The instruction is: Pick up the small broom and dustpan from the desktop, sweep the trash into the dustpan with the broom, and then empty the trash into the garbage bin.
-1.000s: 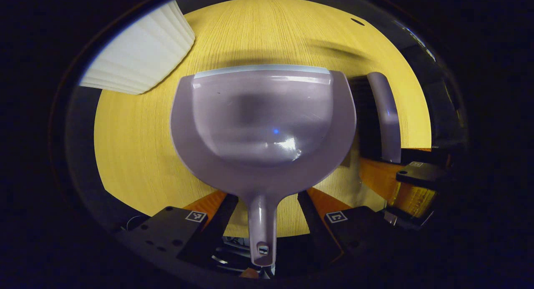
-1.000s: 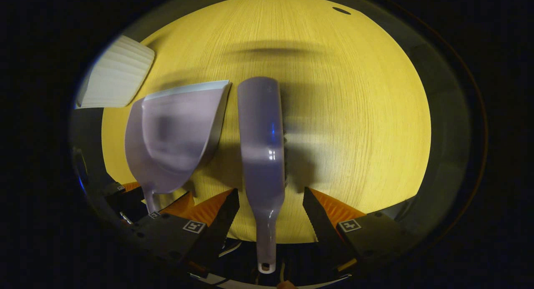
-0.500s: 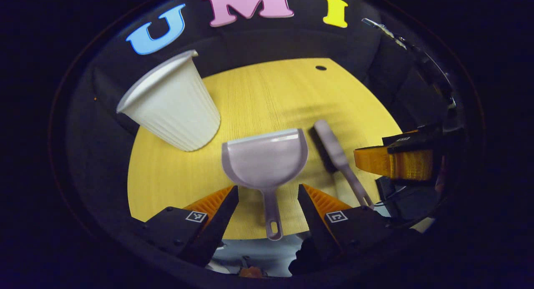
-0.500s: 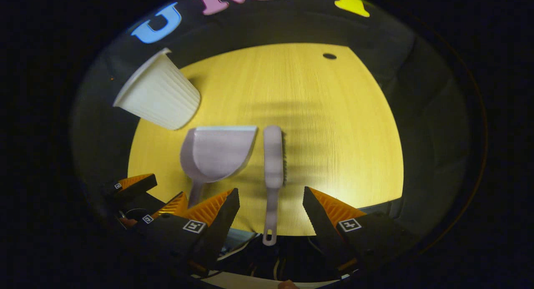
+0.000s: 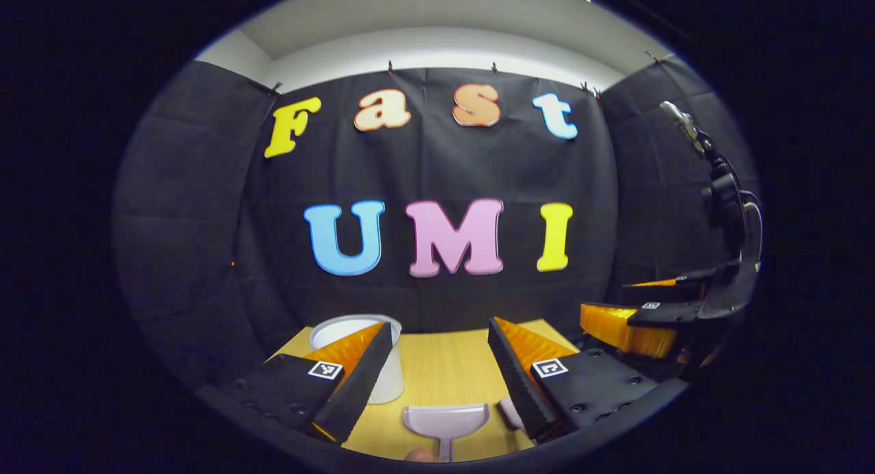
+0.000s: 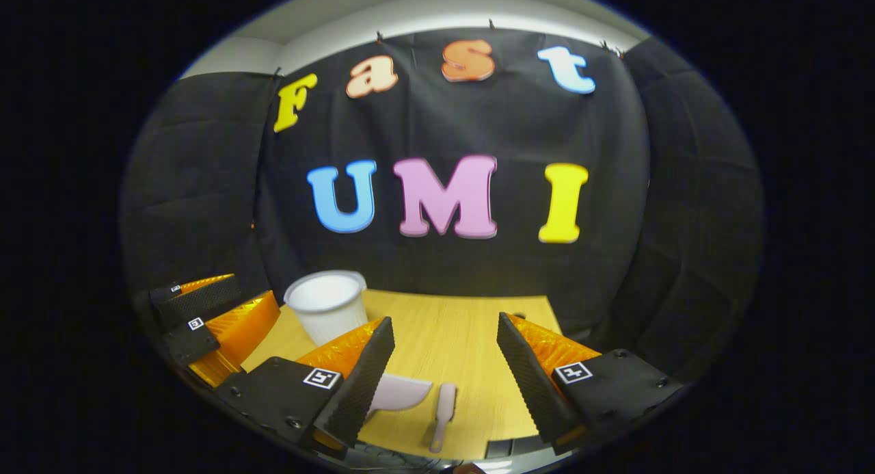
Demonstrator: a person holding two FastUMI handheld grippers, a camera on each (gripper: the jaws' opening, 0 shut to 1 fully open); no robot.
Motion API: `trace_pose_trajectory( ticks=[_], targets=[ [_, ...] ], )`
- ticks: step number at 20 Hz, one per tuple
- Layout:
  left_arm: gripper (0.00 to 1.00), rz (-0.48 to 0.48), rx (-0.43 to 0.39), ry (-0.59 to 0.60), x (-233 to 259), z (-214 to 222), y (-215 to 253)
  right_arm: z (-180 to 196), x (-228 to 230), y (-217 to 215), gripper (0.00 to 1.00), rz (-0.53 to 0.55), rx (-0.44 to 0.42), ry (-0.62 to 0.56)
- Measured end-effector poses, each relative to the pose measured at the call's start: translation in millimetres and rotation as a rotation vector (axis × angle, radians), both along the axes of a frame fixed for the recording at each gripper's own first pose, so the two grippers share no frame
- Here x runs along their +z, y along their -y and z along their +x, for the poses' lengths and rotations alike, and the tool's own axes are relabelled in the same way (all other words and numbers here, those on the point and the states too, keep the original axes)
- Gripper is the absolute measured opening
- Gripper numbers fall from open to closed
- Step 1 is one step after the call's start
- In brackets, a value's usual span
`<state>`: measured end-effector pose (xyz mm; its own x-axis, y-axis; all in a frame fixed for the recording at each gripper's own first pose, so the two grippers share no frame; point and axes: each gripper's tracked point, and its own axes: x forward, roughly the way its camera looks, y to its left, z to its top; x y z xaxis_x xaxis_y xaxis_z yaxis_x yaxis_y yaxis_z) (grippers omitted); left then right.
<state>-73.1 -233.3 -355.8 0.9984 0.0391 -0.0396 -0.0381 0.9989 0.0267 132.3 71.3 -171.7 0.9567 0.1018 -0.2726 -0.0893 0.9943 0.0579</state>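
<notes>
You are looking at one dustpan [image 5: 446, 419], sitting at six o'clock in the left gripper view and at about seven o'clock in the right gripper view [image 6: 400, 392]. You are seeing one small broom [image 6: 443, 405] lying just beside it, at six o'clock in the right gripper view. One white garbage bin [image 6: 328, 312] is standing at about eight o'clock in the right gripper view and at seven o'clock in the left gripper view [image 5: 389, 378]. All three are resting on one wooden desktop [image 6: 451, 337]. You are holding two grippers: the left gripper [image 5: 437, 364] and the right gripper [image 6: 444, 361], each showing two fingers spread apart.
</notes>
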Motion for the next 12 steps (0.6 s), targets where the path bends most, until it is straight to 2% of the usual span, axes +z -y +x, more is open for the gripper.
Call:
trace_pose_trajectory(
  ticks=[2, 5, 9, 12],
  targets=[
    [0.83, -0.046, -0.009, 0.044, 14.8, -18.1, 0.1, -7.2, 32.6, 7.1, 0.97, -0.035, -0.014, 0.158],
    [0.83, -0.086, 0.007, 0.096, 47.6, -32.3, 1.8, -33.5, 62.4, 17.4, 0.96, -0.029, -0.002, 0.271],
    [0.83, -0.089, 0.072, 0.116, 64.6, -40.7, -0.4, -37.5, 71.2, 20.3, 0.96, -0.015, 0.047, 0.313],
    [0.83, -0.094, 0.115, 0.103, 68.2, -46.7, 8.2, -41.4, 79.2, 27.9, 0.98, -0.035, 0.052, 0.319]
  ],
)
